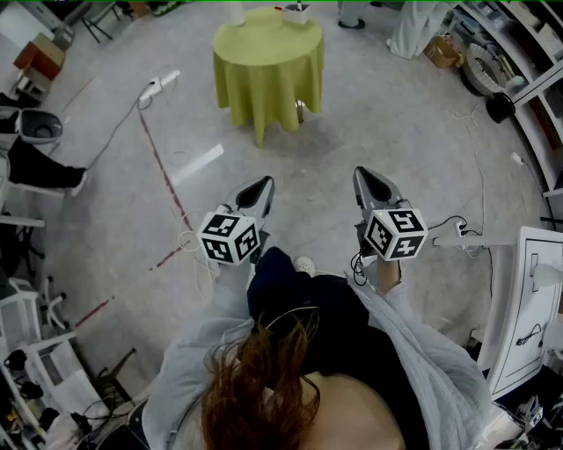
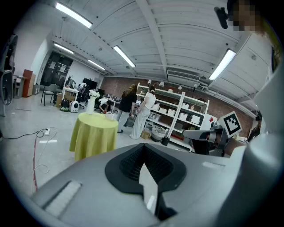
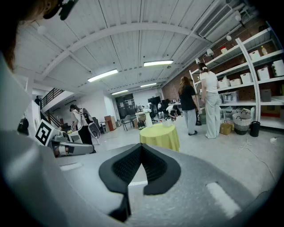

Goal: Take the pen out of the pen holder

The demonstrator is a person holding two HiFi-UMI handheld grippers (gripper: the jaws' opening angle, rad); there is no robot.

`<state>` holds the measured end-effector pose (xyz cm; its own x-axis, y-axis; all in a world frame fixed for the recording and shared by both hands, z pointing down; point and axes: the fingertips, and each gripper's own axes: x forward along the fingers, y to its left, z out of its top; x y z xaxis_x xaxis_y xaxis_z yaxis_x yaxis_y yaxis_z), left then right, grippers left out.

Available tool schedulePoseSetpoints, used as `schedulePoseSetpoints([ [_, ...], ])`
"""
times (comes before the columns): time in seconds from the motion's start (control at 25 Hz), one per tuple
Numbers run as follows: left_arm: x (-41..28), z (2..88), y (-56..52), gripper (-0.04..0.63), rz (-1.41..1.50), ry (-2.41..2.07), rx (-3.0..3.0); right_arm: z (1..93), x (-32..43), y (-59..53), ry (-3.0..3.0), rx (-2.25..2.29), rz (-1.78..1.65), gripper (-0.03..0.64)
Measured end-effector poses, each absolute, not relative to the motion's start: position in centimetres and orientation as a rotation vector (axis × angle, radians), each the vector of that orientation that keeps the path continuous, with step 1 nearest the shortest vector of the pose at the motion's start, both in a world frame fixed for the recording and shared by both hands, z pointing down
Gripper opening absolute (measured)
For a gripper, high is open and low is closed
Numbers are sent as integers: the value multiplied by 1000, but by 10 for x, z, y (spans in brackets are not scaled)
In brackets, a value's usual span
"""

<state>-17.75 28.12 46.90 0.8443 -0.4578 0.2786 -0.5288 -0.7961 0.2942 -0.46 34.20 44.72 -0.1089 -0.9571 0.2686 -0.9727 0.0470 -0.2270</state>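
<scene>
The left gripper [image 2: 143, 148] is clenched on nothing. Its two black pads, ribbed in a fine grid and set in a smooth matte grey shell, meet in a closed V. The right gripper [image 3: 141, 150] has the same shape and is likewise pressed shut and empty.

Both point towards a round table [image 1: 264, 79] draped in a yellow-green cloth that hangs in soft folds. It stands well apart from the person on a pale, mottled concrete floor [image 1: 396, 114]. The pen holder [image 1: 296, 12], a small white boxy container, sits at the table's far edge with neither gripper near it. Its pens are too small to make out. A white upright cylinder [image 1: 236, 10] stands at the same edge, to the left of the pen holder.

Only the head view shows the white cubes with black square markers on top of both grippers, a thin red tape line [image 1: 158, 154] across the floor and a white power strip [image 1: 160, 84] on its cable. Only the gripper views show the ribbed white ceiling with long strip lights [image 3: 159, 63], the white metal shelving [image 2: 177, 111] stacked with boxes, and two people [image 3: 202, 104] standing beside it. Each gripper view also catches the other gripper at its side.
</scene>
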Motion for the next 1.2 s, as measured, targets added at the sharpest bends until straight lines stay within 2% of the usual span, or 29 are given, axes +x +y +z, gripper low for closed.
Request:
schedulePoseSetpoints([
  [0.56,-178,471,313,18,282,-781,2643,439,-10,367,-2212,2146,368,3],
  [0.6,-178,472,315,18,286,-777,2644,440,-9,368,-2210,2151,362,22],
  [0.72,-180,469,318,18,292,-779,2656,437,-11,368,-2238,2169,372,248],
  [0.76,-181,468,318,18,288,-782,2659,435,-11,368,-2238,2186,360,275],
  [0.96,-188,466,314,18,273,-794,2664,427,-18,364,-2229,2206,242,290],
  [1.2,-182,477,294,18,274,-796,2643,437,-16,346,-2236,2150,263,290],
])
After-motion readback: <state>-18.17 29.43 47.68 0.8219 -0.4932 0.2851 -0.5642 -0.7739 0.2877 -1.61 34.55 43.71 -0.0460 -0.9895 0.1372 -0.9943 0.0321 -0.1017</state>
